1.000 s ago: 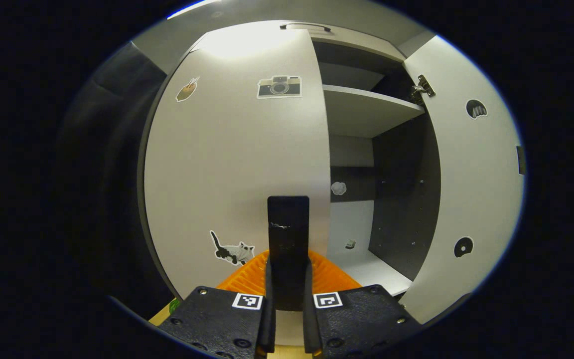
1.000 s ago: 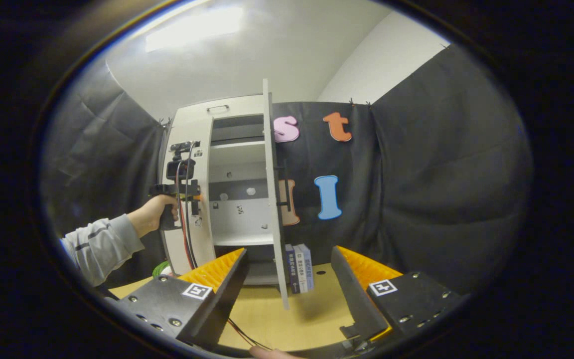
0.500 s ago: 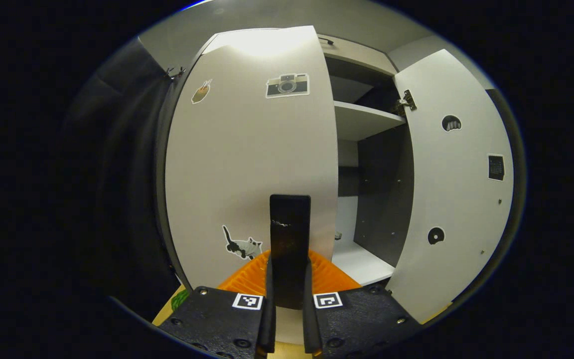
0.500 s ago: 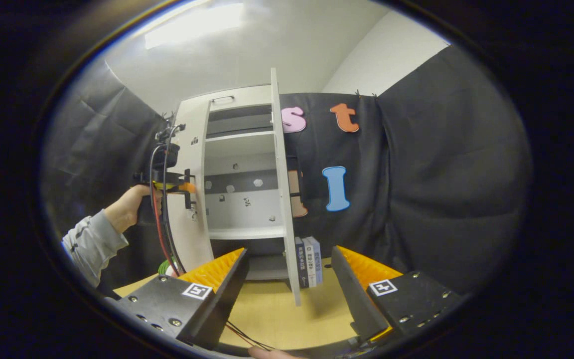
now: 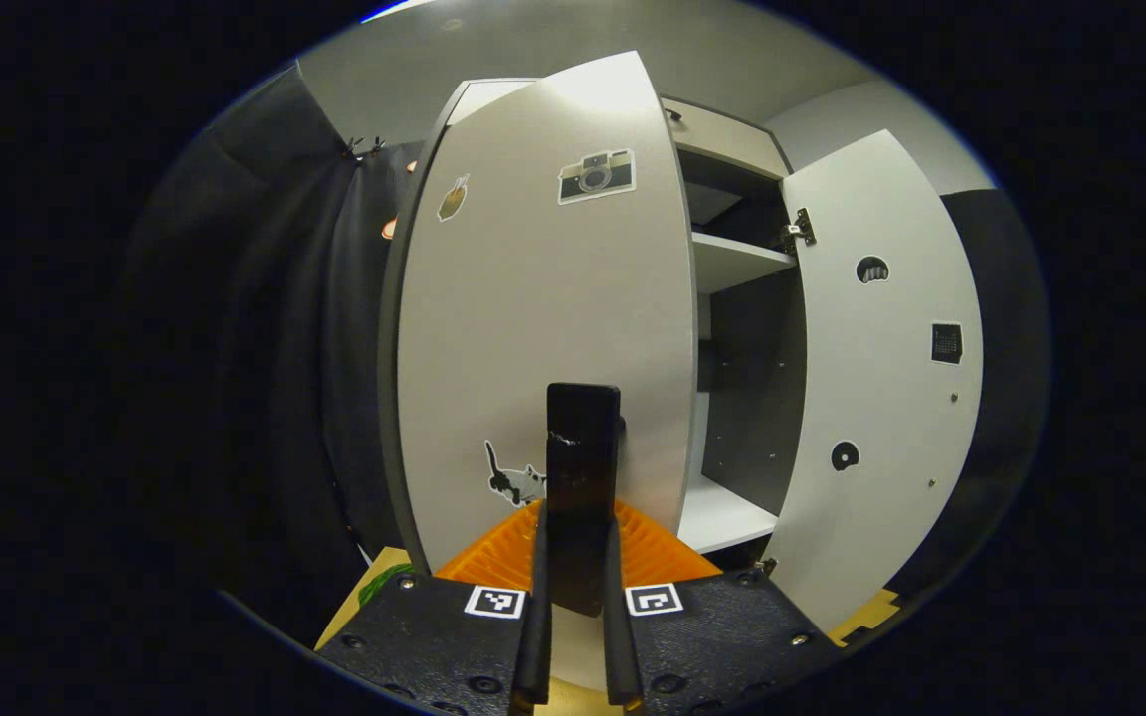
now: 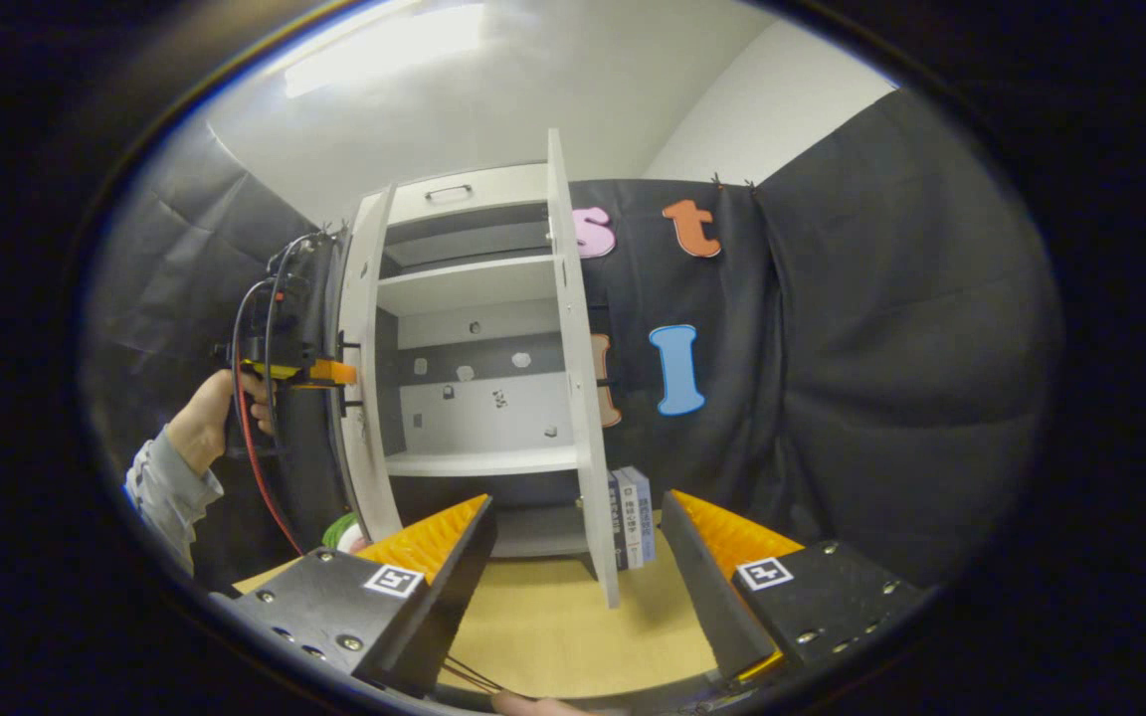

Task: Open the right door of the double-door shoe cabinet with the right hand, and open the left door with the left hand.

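Observation:
The white shoe cabinet [image 6: 474,298] stands with both doors swung out. In the left gripper view, the left door [image 5: 543,328] carries stickers and a black upright handle [image 5: 583,438]. My left gripper [image 5: 578,537] is shut on that handle. The right door [image 5: 881,378] hangs wide open beside it. In the right gripper view, the left door [image 6: 359,398] is partly open, with a hand [image 6: 210,418] holding the left gripper [image 6: 334,373] at its handle. The right door [image 6: 583,398] shows edge-on. My right gripper [image 6: 578,502] is open, holds nothing and is well back from the cabinet.
White shelves [image 6: 478,283] inside the cabinet are bare. A few books [image 6: 633,517] stand behind the right door on the wooden table [image 6: 553,626]. A green object [image 6: 339,532] lies by the left door's foot. Black cloth walls [image 6: 881,348] close in the booth.
The left door has swung further out with my left gripper shut on its handle. The hand holding it moved left. My right gripper stays open and has hardly moved.

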`<state>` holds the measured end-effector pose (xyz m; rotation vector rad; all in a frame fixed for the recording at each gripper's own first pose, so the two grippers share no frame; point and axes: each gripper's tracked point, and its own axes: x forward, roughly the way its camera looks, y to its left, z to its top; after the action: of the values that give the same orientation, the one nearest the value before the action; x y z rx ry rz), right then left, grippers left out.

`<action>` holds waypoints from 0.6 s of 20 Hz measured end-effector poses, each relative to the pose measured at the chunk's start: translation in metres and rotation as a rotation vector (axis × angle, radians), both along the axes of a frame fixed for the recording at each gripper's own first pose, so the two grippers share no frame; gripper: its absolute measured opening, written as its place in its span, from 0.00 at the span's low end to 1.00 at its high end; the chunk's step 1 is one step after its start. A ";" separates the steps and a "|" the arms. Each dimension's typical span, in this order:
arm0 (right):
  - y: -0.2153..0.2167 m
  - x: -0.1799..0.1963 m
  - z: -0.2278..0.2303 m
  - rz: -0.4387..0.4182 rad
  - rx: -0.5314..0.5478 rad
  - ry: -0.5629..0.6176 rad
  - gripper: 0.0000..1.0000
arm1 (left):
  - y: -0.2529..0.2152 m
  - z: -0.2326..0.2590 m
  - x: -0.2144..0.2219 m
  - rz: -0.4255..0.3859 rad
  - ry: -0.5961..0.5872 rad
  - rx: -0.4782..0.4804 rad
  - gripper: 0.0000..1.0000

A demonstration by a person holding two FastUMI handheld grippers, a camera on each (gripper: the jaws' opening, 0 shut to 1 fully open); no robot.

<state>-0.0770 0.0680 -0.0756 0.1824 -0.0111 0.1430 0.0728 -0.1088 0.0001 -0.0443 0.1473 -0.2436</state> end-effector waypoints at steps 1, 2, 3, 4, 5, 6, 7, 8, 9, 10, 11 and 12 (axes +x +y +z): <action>0.002 0.001 0.000 -0.004 -0.009 0.000 0.98 | 0.006 0.001 -0.004 0.002 -0.006 0.003 0.23; 0.004 0.000 0.000 -0.004 -0.015 -0.001 0.98 | 0.014 0.002 -0.009 0.005 -0.009 0.002 0.23; 0.008 0.001 -0.001 0.001 -0.016 -0.003 0.99 | 0.021 0.003 -0.013 0.008 -0.012 -0.001 0.22; 0.012 0.000 0.000 0.009 -0.012 -0.003 0.99 | 0.029 0.003 -0.017 0.015 -0.012 -0.007 0.22; 0.017 0.001 -0.001 0.019 -0.009 -0.003 0.98 | 0.036 0.005 -0.019 0.025 -0.016 -0.012 0.22; 0.022 0.001 -0.001 0.025 -0.006 -0.001 0.94 | 0.042 0.005 -0.022 0.030 -0.017 -0.008 0.19; 0.026 0.001 -0.003 0.030 -0.004 0.001 0.98 | 0.047 0.004 -0.024 0.032 -0.018 -0.006 0.20; 0.030 0.002 -0.004 0.037 -0.005 0.005 0.98 | 0.052 0.005 -0.026 0.036 -0.017 -0.006 0.19; 0.035 0.002 -0.006 0.044 -0.010 0.010 0.99 | 0.058 0.005 -0.028 0.044 -0.017 -0.005 0.19; 0.038 0.002 -0.007 0.048 -0.014 0.012 0.99 | 0.064 0.005 -0.029 0.053 -0.021 -0.001 0.19; 0.041 0.002 -0.008 0.051 -0.020 0.013 0.99 | 0.070 0.006 -0.031 0.064 -0.025 0.003 0.17; 0.044 0.003 -0.008 0.054 -0.024 0.014 0.99 | 0.077 0.006 -0.032 0.077 -0.030 0.011 0.17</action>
<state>-0.0739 0.1116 -0.0836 0.1597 0.0097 0.1955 0.0407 -0.0317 0.0058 -0.0352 0.1169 -0.1663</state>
